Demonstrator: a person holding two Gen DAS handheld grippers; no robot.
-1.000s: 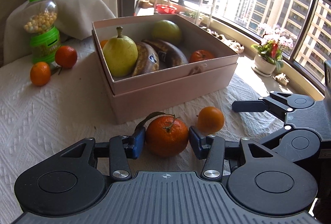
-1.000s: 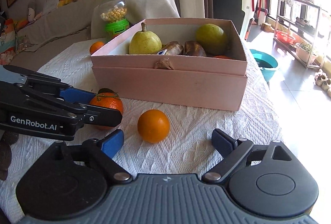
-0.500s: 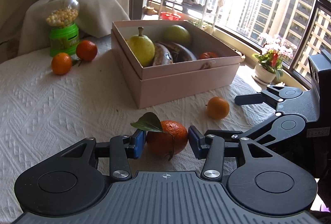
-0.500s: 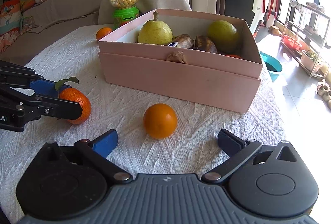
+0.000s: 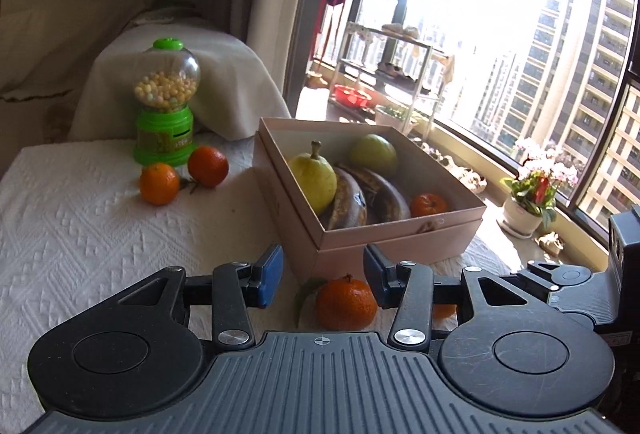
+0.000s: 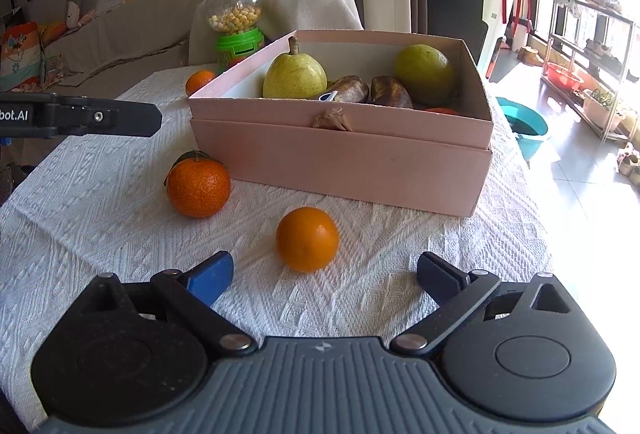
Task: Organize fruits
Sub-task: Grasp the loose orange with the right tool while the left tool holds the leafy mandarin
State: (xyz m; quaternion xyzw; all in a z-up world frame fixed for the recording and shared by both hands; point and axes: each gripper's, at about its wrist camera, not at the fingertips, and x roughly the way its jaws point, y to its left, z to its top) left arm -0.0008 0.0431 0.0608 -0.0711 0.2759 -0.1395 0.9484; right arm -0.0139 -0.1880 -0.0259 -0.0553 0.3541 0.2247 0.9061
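A leafy mandarin (image 5: 346, 302) (image 6: 199, 187) rests on the white cloth beside the pink box (image 5: 400, 234) (image 6: 340, 161). My left gripper (image 5: 322, 276) hovers above it, open, and its blue pads touch nothing. One left finger (image 6: 120, 117) shows side-on, up and to the left of that fruit. A smooth orange (image 6: 307, 238) lies on the cloth just ahead of my right gripper (image 6: 324, 272), which is wide open. The box holds a pear (image 5: 312, 177), a round green fruit (image 5: 374, 155), two dark bananas (image 5: 360, 193) and a mandarin (image 5: 429, 204).
A green candy dispenser (image 5: 166, 105) stands at the back left with two more mandarins (image 5: 159, 183) (image 5: 208, 166) beside it. The table's right edge drops to the floor, where a teal basin (image 6: 524, 125) sits. A flower pot (image 5: 524, 218) stands on the window sill.
My left gripper has lifted up off the leafy mandarin that sat between its pads, and the fruit now lies on the cloth by the box. The right gripper has kept still.
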